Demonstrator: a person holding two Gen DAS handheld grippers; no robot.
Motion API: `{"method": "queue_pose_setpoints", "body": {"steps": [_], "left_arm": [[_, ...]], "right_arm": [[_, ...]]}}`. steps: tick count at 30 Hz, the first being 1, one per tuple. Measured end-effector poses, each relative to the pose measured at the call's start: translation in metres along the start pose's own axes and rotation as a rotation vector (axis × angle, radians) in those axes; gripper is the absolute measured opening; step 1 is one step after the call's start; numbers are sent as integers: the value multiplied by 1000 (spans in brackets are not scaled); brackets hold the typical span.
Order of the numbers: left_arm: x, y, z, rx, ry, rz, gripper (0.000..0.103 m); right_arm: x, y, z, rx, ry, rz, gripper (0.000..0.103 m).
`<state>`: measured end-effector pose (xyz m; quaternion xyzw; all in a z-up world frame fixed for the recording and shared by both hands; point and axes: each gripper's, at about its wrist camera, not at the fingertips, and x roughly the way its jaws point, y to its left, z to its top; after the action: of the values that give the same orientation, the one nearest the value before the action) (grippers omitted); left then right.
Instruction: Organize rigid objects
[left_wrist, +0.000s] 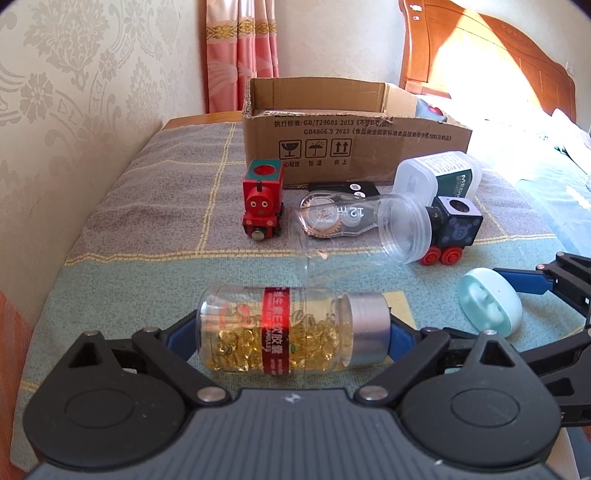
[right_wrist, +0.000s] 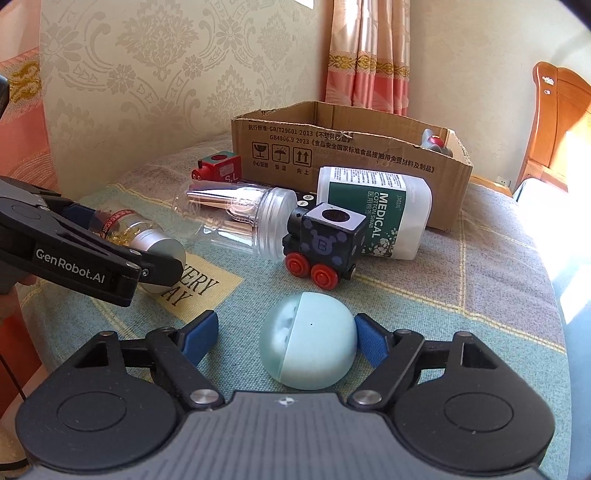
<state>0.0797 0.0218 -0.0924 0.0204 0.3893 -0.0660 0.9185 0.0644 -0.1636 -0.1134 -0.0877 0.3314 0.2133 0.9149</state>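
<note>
My left gripper (left_wrist: 293, 330) is shut on a clear capsule bottle (left_wrist: 291, 330) with a silver cap, lying sideways on the cloth; it also shows in the right wrist view (right_wrist: 140, 232). My right gripper (right_wrist: 286, 338) is open around a pale blue round case (right_wrist: 308, 341), its right pad touching the case, the left pad apart. The case also shows in the left wrist view (left_wrist: 489, 301). An open cardboard box (left_wrist: 354, 147) stands at the back.
On the cloth lie a red toy train (left_wrist: 262, 199), a black toy train (right_wrist: 325, 245), a clear empty jar (right_wrist: 240, 219), a correction tape (left_wrist: 338, 218) and a cotton swab tub (right_wrist: 375, 212). A grey toy (right_wrist: 436, 144) lies in the box. A wall stands left.
</note>
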Motion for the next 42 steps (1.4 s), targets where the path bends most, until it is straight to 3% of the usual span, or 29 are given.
{"method": "queue_pose_setpoints", "body": {"steps": [3,7,28,36,42], "left_arm": [[-2,0,1,0,-4,2,93],[-3,0,3,8,-1,1,93],[-16,-2,21,87,49,-21,93],[-28,-3,47,92,12,-31,93],[-30,-8,90,88,-70,-18,93]], "right_arm": [[-1,-1,1,3,-1,-14,75],[-2,-4,3,8,4,-29,58],[-17,-12,17,-75,60,-14,58],[-31,-25,39,-100,44,-5,58],[-39,-41,70,-121,0,3,58]]}}
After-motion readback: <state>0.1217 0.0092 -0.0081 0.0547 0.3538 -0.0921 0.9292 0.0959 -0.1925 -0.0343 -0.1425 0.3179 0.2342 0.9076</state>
